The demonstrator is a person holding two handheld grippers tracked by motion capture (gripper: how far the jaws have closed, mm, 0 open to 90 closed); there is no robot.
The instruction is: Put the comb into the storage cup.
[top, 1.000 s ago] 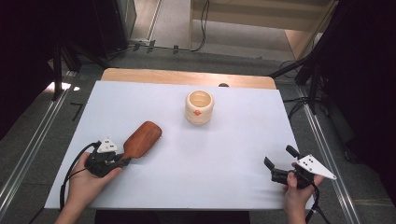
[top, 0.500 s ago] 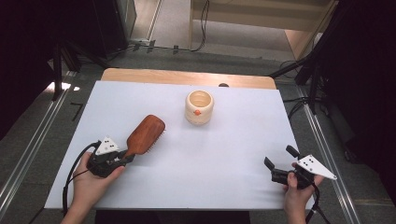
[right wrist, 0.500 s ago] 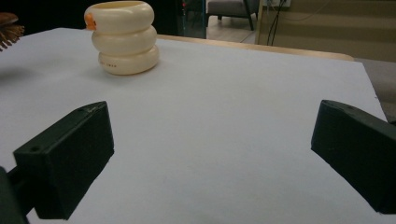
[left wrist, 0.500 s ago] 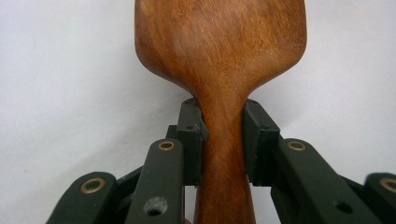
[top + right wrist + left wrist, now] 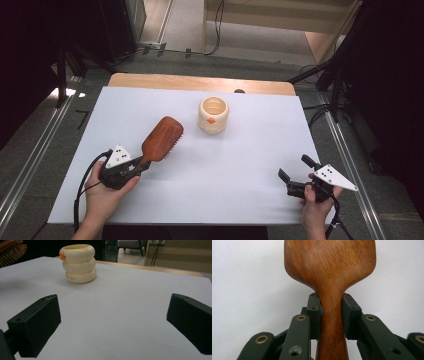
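Left tool (image 5: pixel 131 167) is clenched on the hairbrush (image 5: pixel 161 138) handle, lower left; right tool (image 5: pixel 296 182) sits released. Next probably carrying it toward the cup (image 5: pixel 213 115).

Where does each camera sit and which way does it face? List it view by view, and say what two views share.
High view: above the person's side, looking forward and down on the white table; both hands, left gripper and right gripper show.
Left gripper view: rides the left gripper, looking along its jaws, shut on the wooden hairbrush handle.
Right gripper view: rides the right gripper, low over the table, facing the cream ringed cup; its jaws stand wide apart.
Shared: the high and right gripper views both show the cup and the brush.
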